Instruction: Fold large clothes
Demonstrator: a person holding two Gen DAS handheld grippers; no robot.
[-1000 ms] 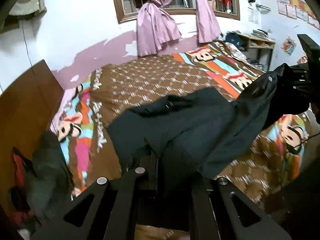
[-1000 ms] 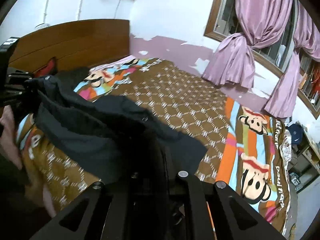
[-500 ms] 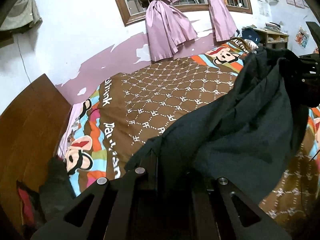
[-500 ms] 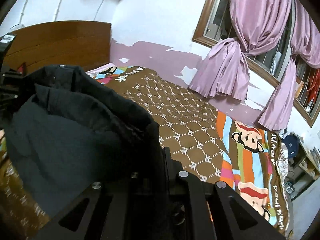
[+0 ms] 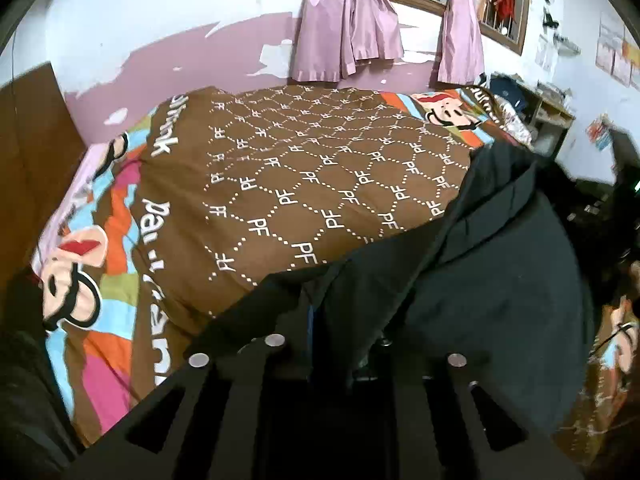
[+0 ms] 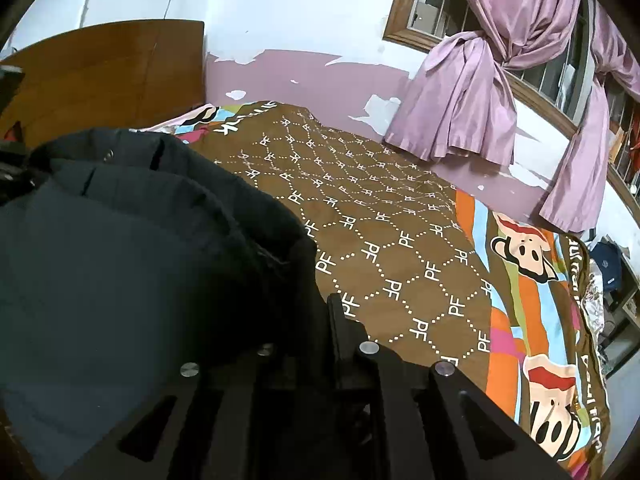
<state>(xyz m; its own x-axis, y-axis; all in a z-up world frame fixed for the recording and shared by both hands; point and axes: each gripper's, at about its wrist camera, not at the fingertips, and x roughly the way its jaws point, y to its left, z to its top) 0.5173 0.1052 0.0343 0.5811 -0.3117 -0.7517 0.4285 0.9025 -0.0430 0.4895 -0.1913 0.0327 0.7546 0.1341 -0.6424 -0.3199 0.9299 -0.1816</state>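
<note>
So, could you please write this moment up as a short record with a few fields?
setting: bed with a brown PF-print cover, below a window with pink curtains
garment: dark garment, held up between both grippers, hanging in front of the bed
left gripper: shut on the garment's edge
right gripper: shut on the garment's edge
fold state: no fold laid on the bed yet
other: wooden headboard at the head of the bed

Pretty clearly someone's bedroom at home: big bed (image 5: 320, 184) with a cartoon monkey bedspread, wooden headboard (image 6: 104, 76), tied-back pink curtains (image 5: 348, 28) over a barred window, peeling pink wall paint.
</note>
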